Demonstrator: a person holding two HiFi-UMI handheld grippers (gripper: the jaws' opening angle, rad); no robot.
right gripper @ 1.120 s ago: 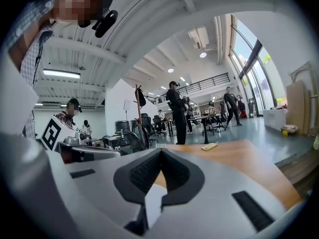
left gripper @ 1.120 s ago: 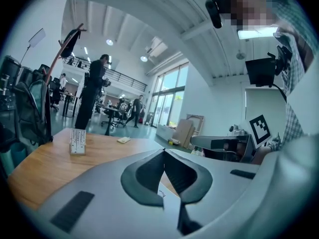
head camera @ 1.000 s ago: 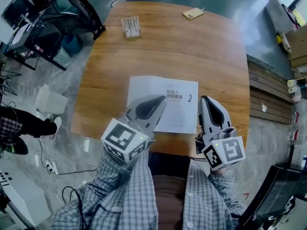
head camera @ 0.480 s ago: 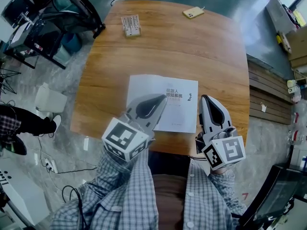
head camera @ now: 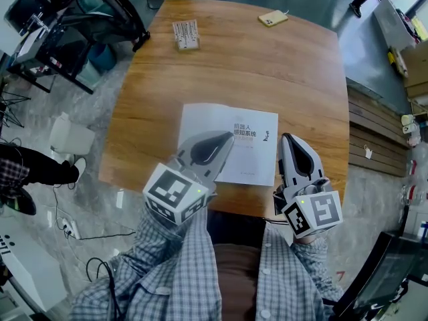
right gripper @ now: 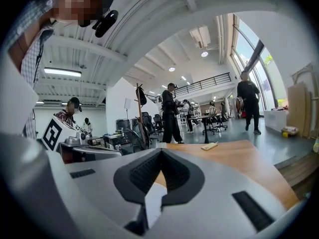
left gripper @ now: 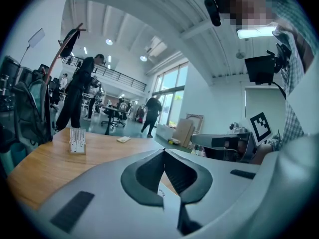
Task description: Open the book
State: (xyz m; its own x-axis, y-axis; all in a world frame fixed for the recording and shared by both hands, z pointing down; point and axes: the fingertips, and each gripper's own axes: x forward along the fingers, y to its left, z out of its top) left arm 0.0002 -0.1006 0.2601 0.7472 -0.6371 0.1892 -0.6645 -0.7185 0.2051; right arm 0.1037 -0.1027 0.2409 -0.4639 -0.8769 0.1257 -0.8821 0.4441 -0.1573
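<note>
A closed white book [head camera: 251,122] with dark print on its cover lies flat on the wooden table [head camera: 267,65], near the front edge. My left gripper [head camera: 229,139] hovers over the book's near left part, jaws shut with nothing between them. Just beyond the book's right edge is my right gripper [head camera: 286,139], also shut and empty. In the left gripper view the jaw tips [left gripper: 163,151] meet, and a strip of the book [left gripper: 168,200] shows below them. The right gripper view likewise has its tips [right gripper: 160,151] closed, with a white patch of the book [right gripper: 154,203] beneath.
A yellow phone [head camera: 273,19] lies at the table's far right and a small card stand [head camera: 184,35] at its far left. A chair with dark bags [head camera: 100,19] stands off the far left corner. People walk beyond the far end. Wooden pallets [head camera: 374,136] lie to the right.
Both grippers and the book stay where they were. People beyond the table's far end have walked on.
</note>
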